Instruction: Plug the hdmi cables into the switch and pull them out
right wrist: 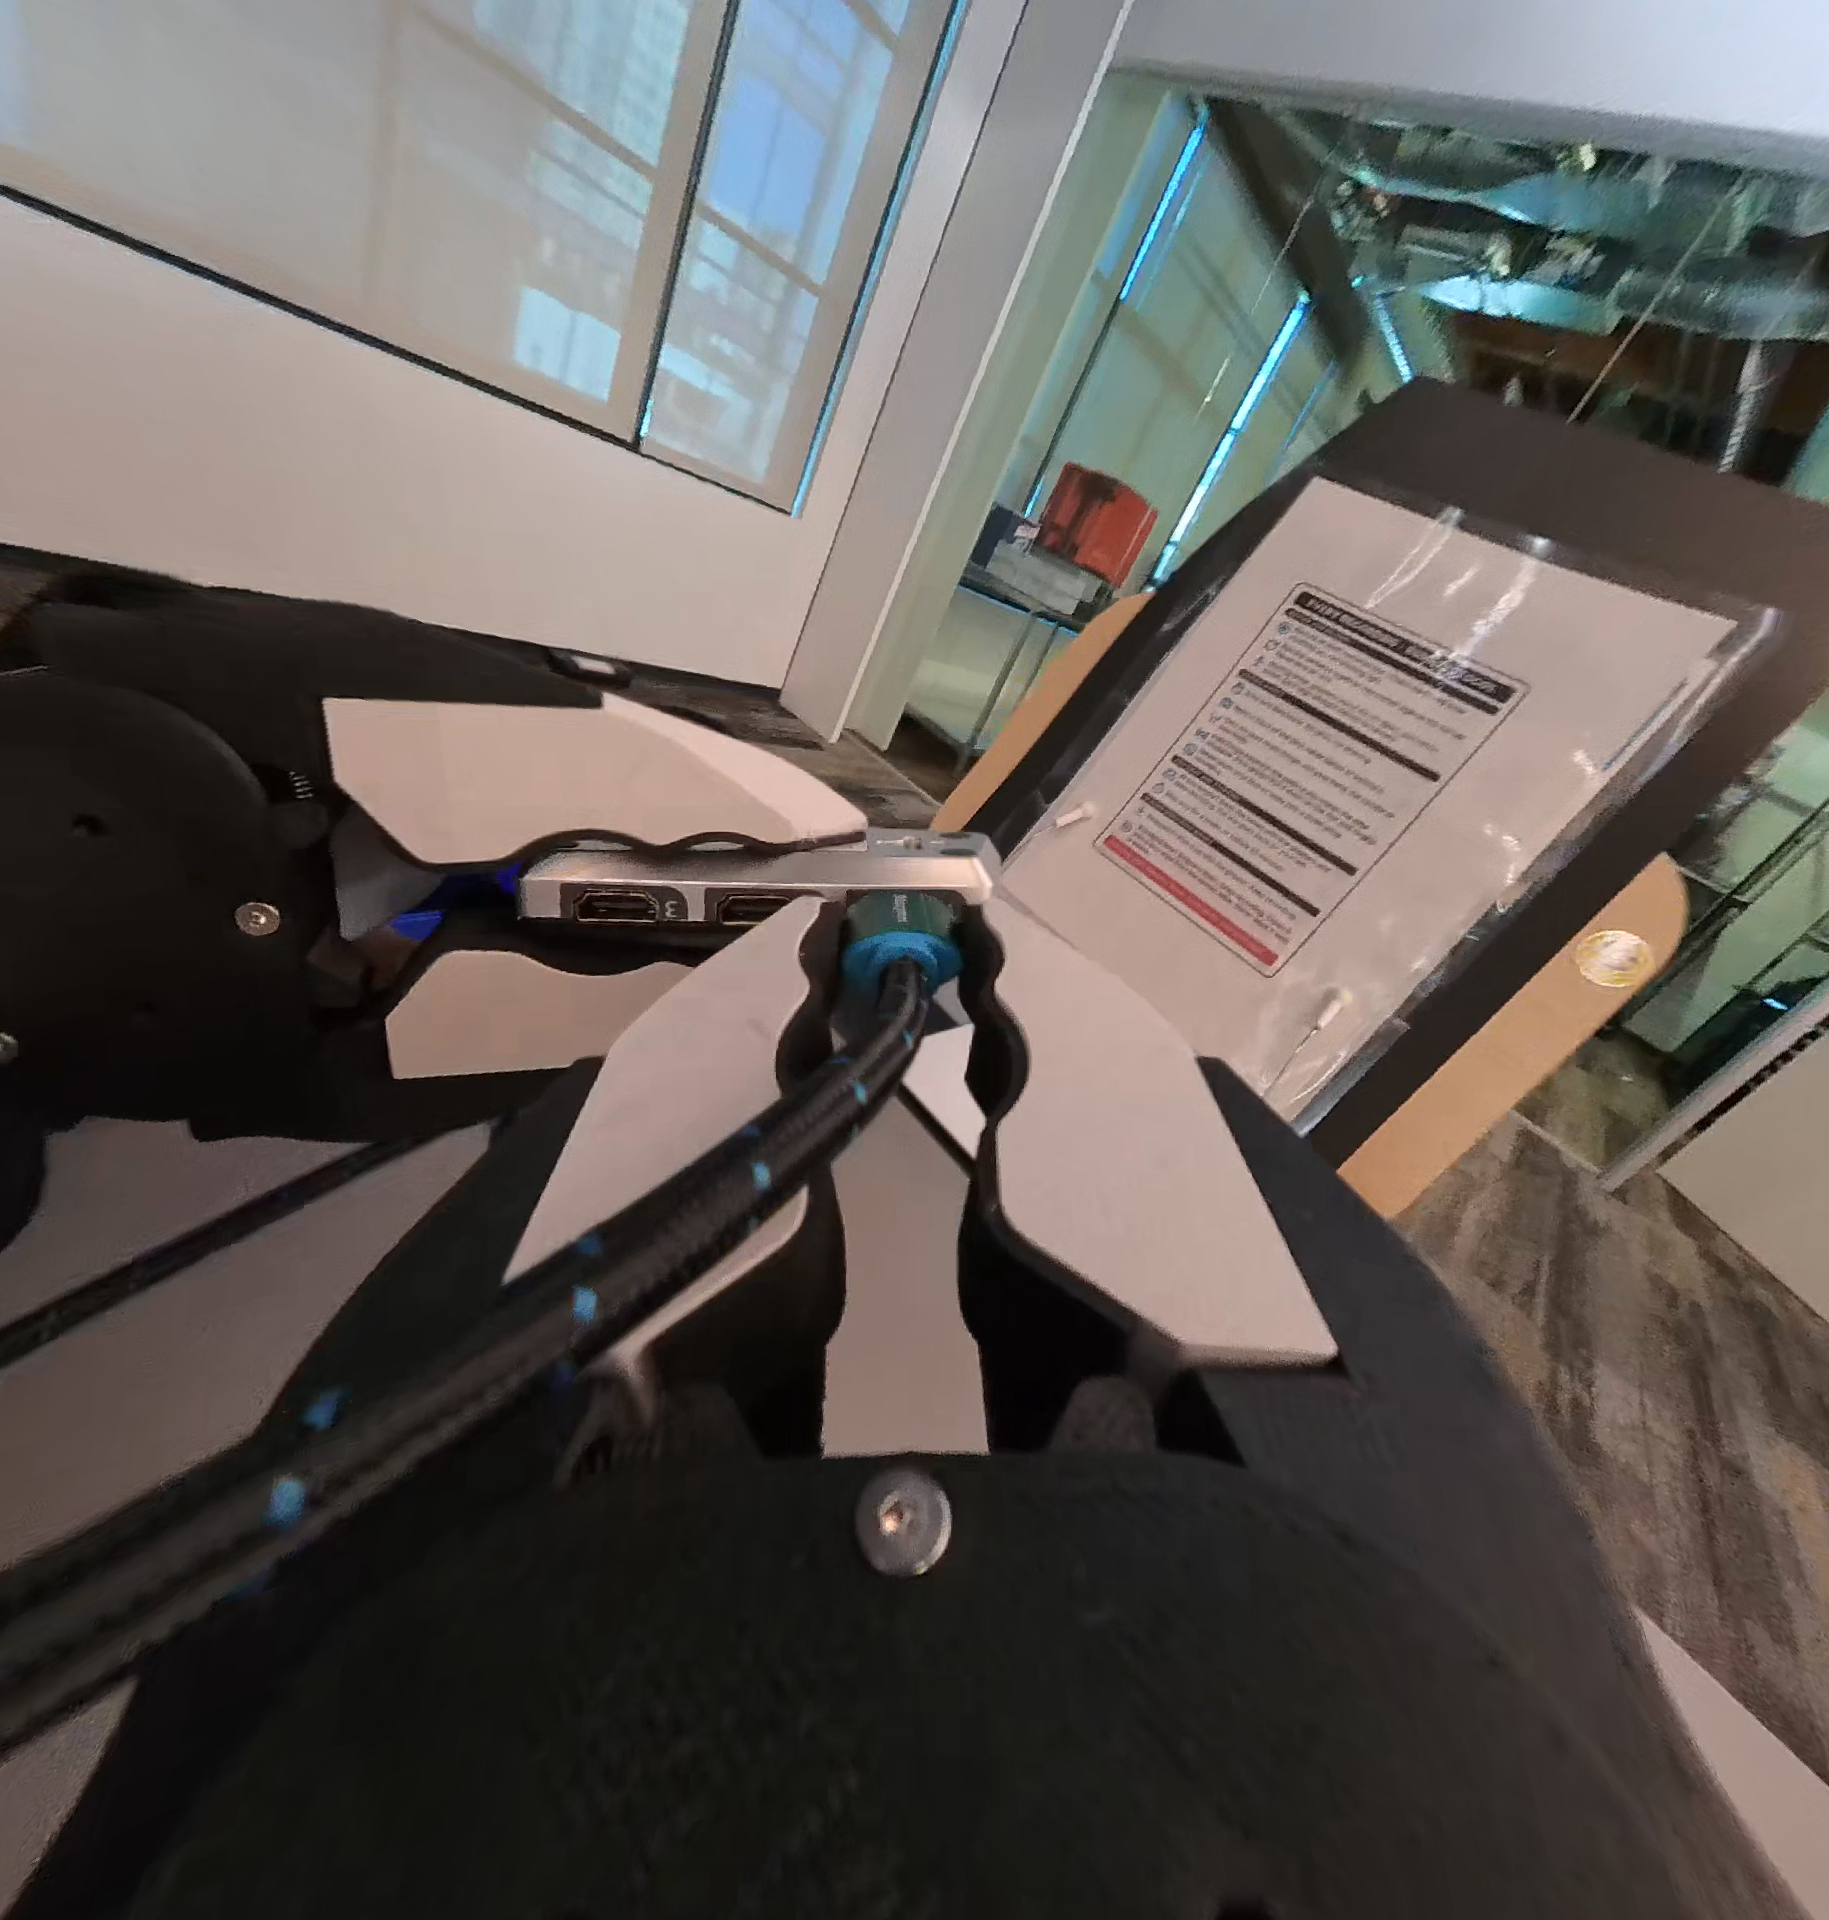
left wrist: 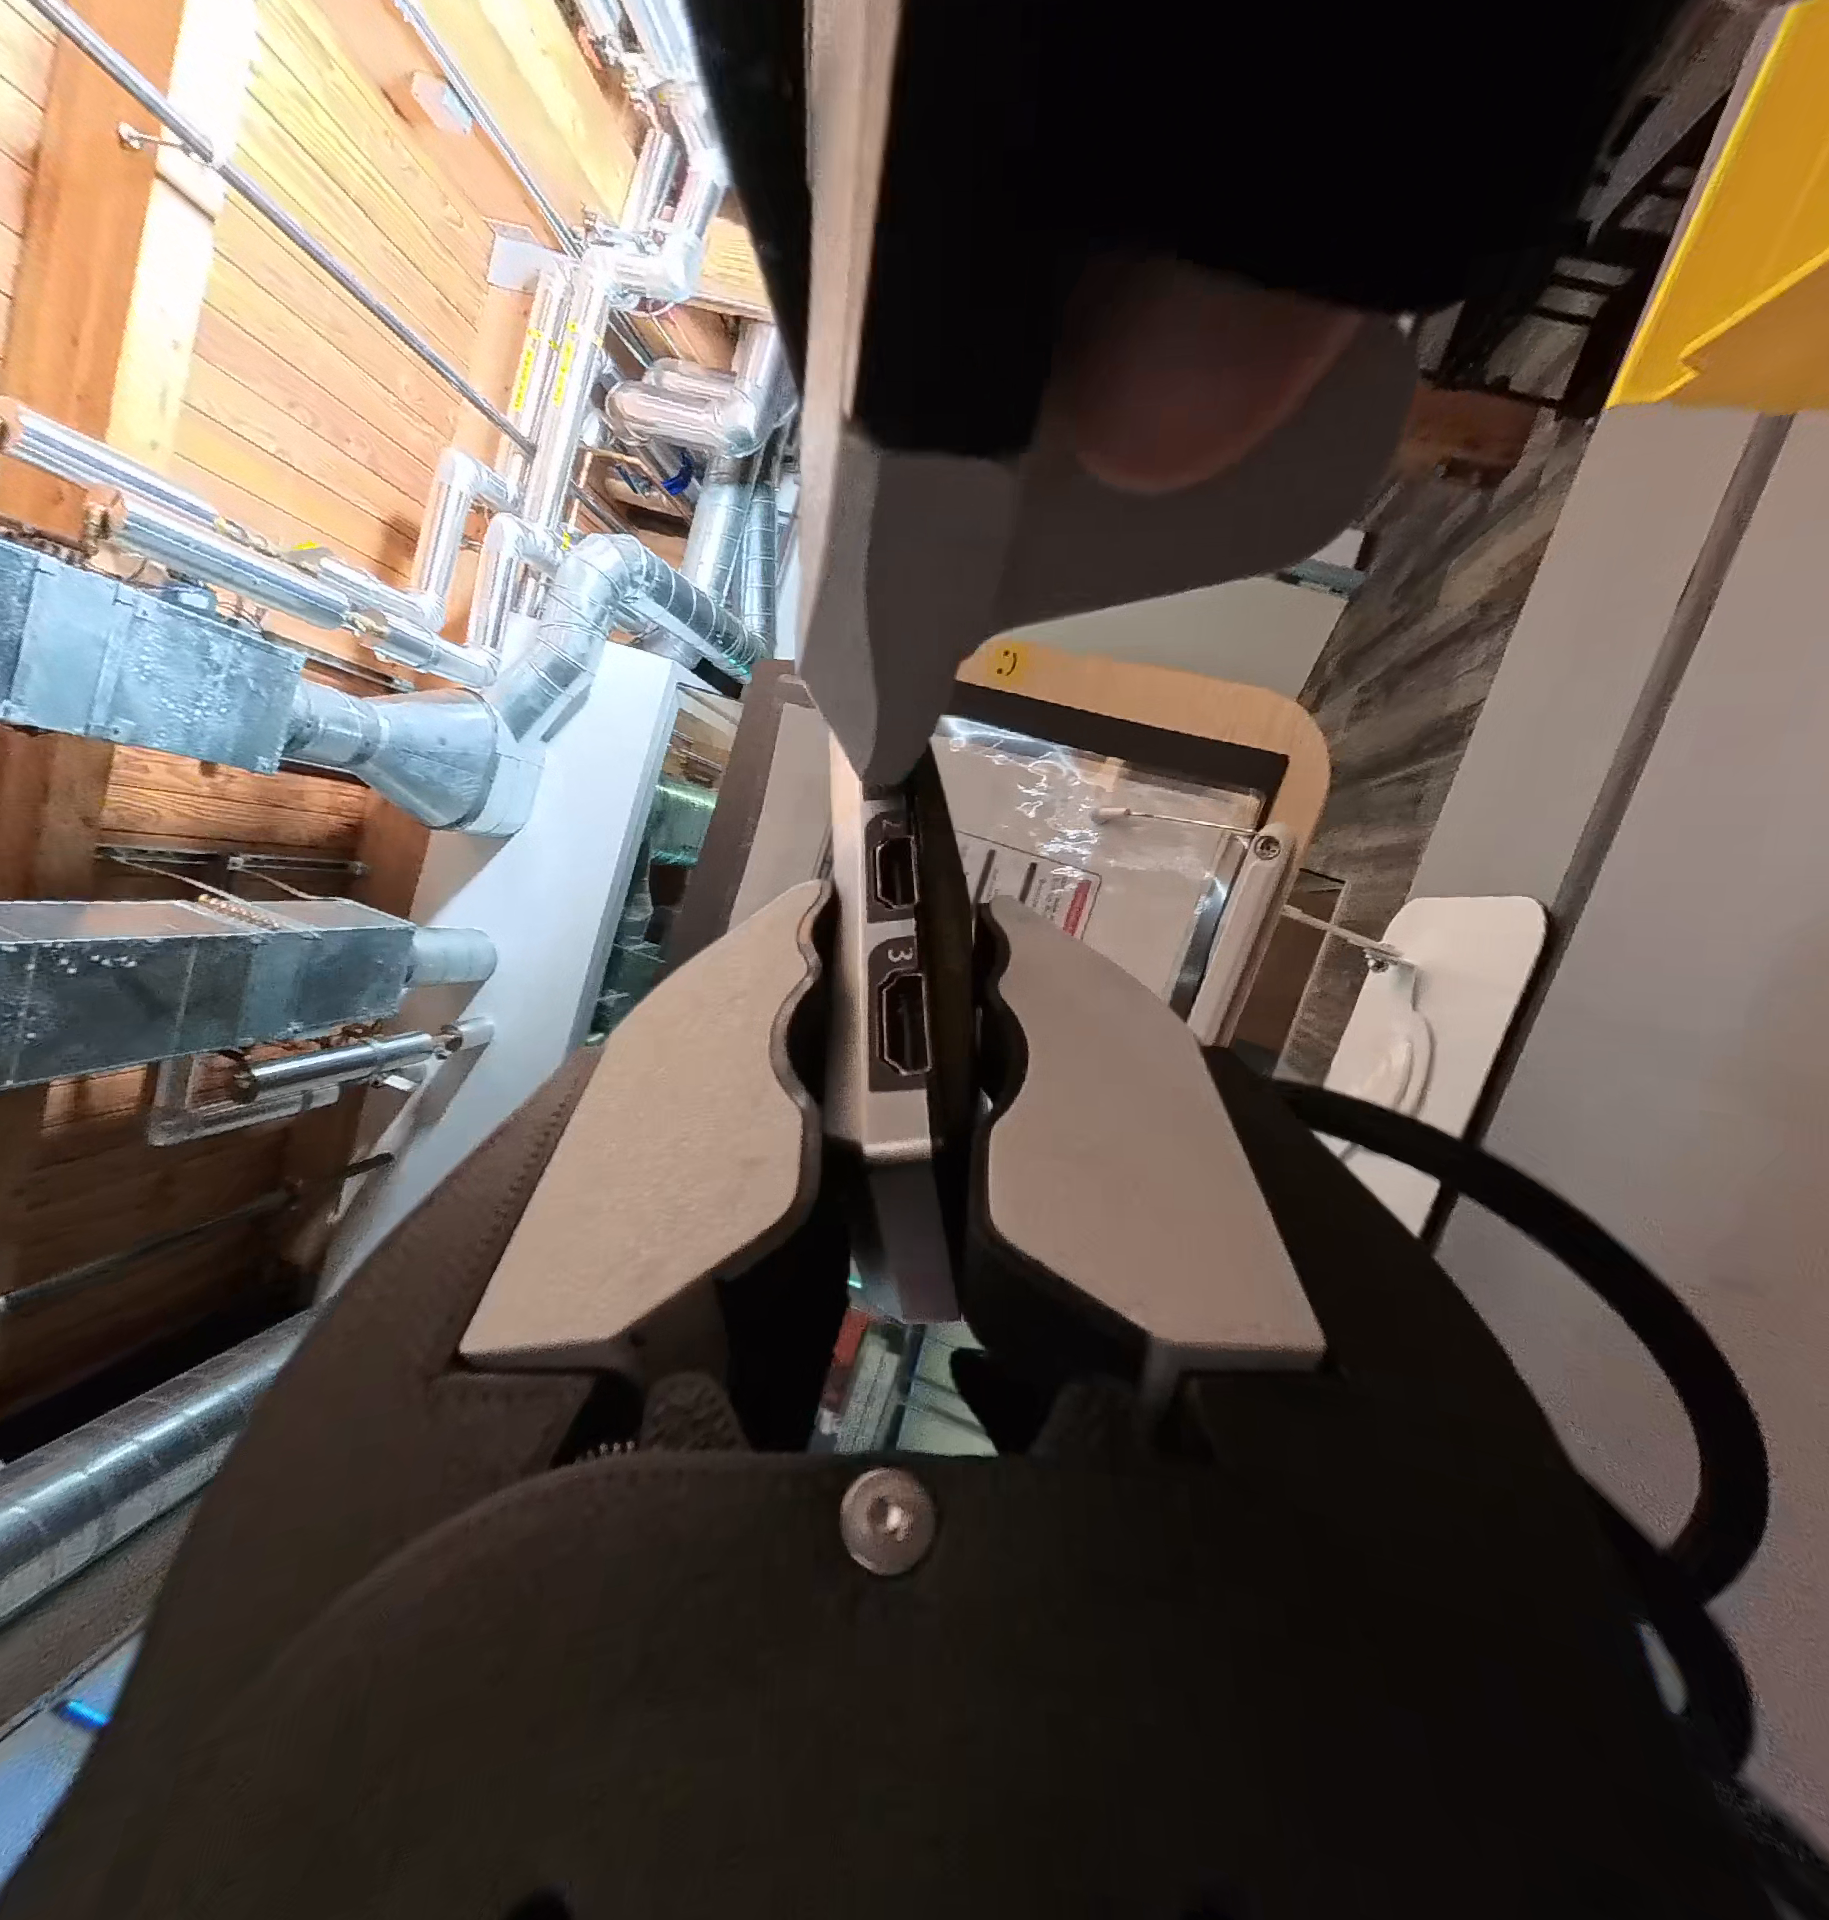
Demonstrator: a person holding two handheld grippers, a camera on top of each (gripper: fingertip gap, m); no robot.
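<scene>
A slim silver HDMI switch (right wrist: 920,868) is held off the table, with two empty ports facing the right wrist view. My left gripper (left wrist: 905,935) is shut on the switch (left wrist: 894,1127), one finger on each flat side. My right gripper (right wrist: 902,925) is shut on a teal HDMI plug (right wrist: 894,914) seated in the switch's end port. Its black braided cable (right wrist: 577,1278) with blue flecks trails back to the lower left. The left gripper (right wrist: 775,888) enters from the left in the right wrist view. The right gripper's fingers (left wrist: 868,644) come down from above in the left wrist view.
A clear-covered sheet on a dark, wood-edged stand (right wrist: 1357,779) is just beyond the switch. The white table (right wrist: 162,1299) lies below. A black cable loop (left wrist: 1616,1299) hangs at the right, near a white wall plate (left wrist: 1450,997) and a yellow bin (left wrist: 1772,208). My left and right fingertips are right by each other.
</scene>
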